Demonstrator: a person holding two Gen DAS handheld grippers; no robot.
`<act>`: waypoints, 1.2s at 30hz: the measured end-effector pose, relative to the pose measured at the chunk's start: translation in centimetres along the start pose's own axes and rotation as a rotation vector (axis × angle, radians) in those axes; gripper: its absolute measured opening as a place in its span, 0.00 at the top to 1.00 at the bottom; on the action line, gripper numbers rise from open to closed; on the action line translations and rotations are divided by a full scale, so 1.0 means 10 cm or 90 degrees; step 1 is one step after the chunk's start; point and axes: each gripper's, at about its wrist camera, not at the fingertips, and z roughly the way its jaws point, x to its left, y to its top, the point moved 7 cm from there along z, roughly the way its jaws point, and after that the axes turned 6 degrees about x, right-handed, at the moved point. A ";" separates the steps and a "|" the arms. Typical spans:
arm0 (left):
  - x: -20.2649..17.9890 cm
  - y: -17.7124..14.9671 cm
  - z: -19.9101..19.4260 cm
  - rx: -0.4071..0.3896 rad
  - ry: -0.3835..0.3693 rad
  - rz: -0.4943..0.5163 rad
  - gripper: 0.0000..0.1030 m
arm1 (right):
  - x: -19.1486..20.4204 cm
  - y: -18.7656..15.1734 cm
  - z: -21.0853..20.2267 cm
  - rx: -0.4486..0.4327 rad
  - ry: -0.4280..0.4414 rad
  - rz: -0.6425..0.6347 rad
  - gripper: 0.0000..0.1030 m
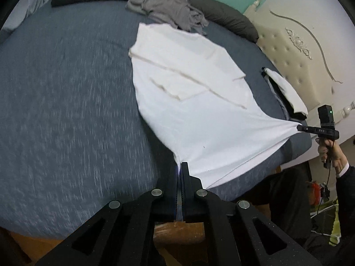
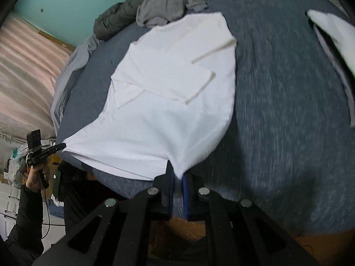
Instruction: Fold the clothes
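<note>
A white T-shirt (image 1: pixel 195 102) lies flat on the blue-grey bed (image 1: pixel 66 93) with both sleeves folded in over its chest. Its hem is lifted and stretched toward the near bed edge. My left gripper (image 1: pixel 180 166) is shut on one hem corner at the bottom of the left wrist view. The right gripper (image 1: pixel 298 128), held by a hand, pinches the other corner at the far right. In the right wrist view the T-shirt (image 2: pixel 173 102) runs away from my right gripper (image 2: pixel 177 174), which is shut on its hem corner. The left gripper (image 2: pixel 61 146) grips the opposite corner.
A crumpled grey garment (image 1: pixel 170 8) and a dark olive duvet (image 1: pixel 224 15) lie just beyond the shirt's collar. A stack of folded clothes (image 1: pixel 286 93) sits beside the cream headboard (image 1: pixel 299 51). The wooden bed frame (image 1: pixel 177 232) runs below the grippers.
</note>
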 end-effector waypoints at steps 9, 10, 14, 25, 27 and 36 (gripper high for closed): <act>0.04 0.45 -0.09 -0.037 0.002 -0.011 0.98 | 0.03 0.42 -0.21 -0.023 -0.005 -0.005 0.94; 0.04 0.52 -0.09 -0.041 0.001 -0.013 0.98 | 0.03 0.47 -0.25 -0.027 -0.003 -0.003 0.94; 0.07 0.91 -0.10 -0.054 0.004 -0.020 0.98 | 0.01 0.79 -0.30 -0.037 0.000 0.005 0.94; 0.26 2.17 0.20 -0.055 0.018 -0.029 0.98 | -0.19 2.00 -0.22 -0.049 -0.021 0.009 0.94; 0.32 2.41 0.30 -0.052 0.017 -0.034 0.98 | -0.25 2.23 -0.17 -0.050 -0.025 0.009 0.94; 0.65 3.46 0.82 -0.052 0.020 -0.051 0.98 | -0.55 3.23 0.15 -0.051 -0.051 0.008 0.94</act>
